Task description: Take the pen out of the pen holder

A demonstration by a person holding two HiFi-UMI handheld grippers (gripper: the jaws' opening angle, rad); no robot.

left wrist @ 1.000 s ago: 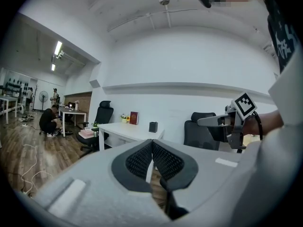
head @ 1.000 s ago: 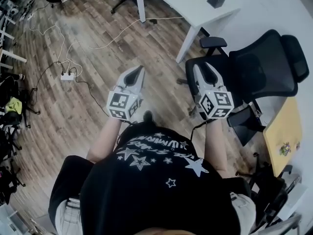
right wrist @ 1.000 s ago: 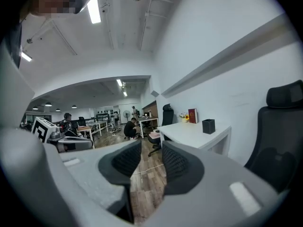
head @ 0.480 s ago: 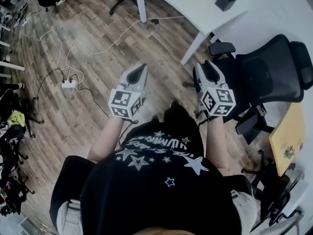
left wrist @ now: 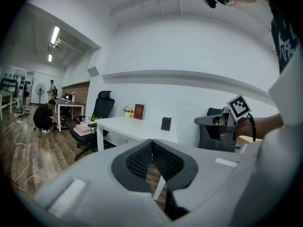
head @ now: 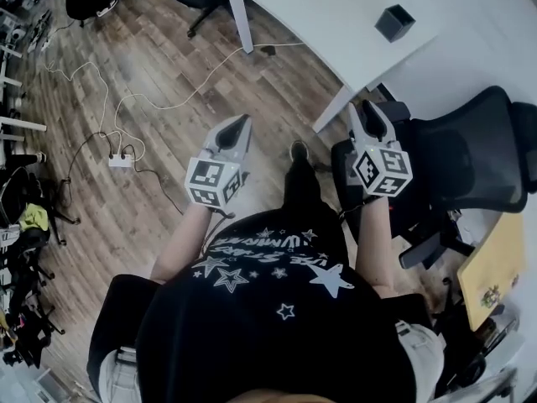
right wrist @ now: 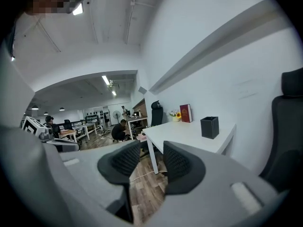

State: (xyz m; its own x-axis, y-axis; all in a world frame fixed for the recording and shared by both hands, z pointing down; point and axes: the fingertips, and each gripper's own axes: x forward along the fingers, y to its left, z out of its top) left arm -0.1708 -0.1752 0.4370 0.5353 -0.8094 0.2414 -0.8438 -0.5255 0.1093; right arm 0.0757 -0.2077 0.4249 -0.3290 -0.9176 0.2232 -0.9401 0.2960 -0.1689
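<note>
The pen holder [head: 395, 22] is a small black square cup near the corner of a white desk [head: 327, 15]. It also shows in the left gripper view as the pen holder [left wrist: 166, 123] and in the right gripper view as the pen holder [right wrist: 209, 127]. No pen shows above its rim. Both grippers hang in the air above the wooden floor, well short of the desk. My left gripper [head: 242, 122] has its pads pressed together with nothing between them [left wrist: 152, 144]. My right gripper [head: 374, 112] stands open and empty [right wrist: 151, 151], pointing at the desk's near corner.
A black office chair [head: 457, 154] stands right of my right gripper, beside a yellow table [head: 487, 259]. A power strip [head: 120, 159] with cables lies on the floor at left. A red book [left wrist: 139, 111] stands on the desk. A person [left wrist: 47, 117] crouches far back.
Both grippers have travelled forward towards the white desk, the right one closer to its corner. The person's foot has stepped forward between them. The desk and pen holder look nearer.
</note>
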